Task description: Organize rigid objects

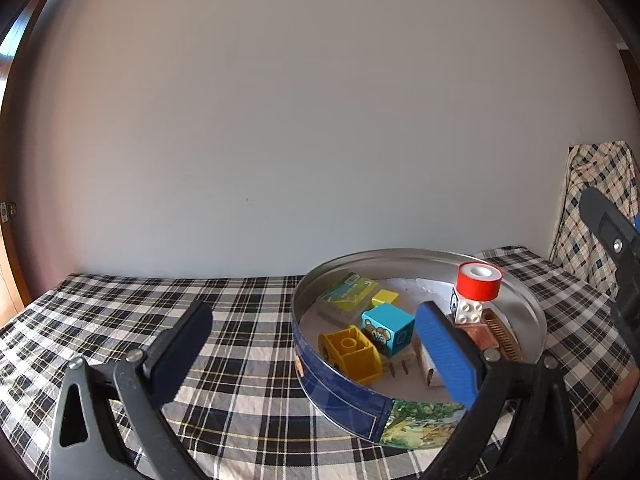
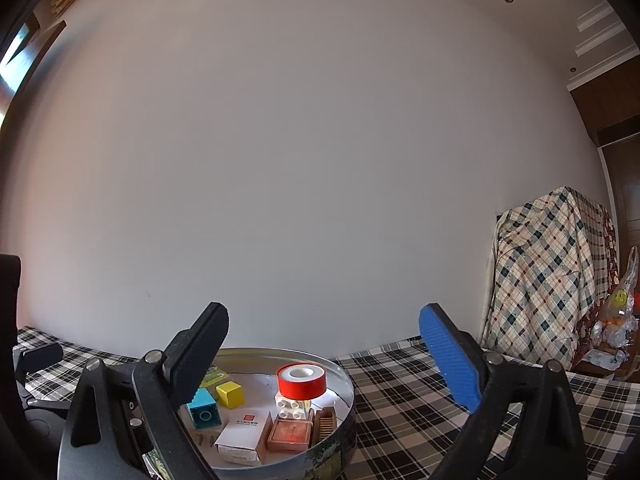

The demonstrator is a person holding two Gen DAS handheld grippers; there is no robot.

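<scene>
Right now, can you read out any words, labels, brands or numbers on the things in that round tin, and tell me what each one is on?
Nothing can be read for certain.
White box: a small red mark and a line of print, too small to read.
Green and yellow packet: printed label, blurred.
Blue block: a cartoon bear picture and a circle, no words.
Round tin: a painted landscape on its side, no lettering visible.
</scene>
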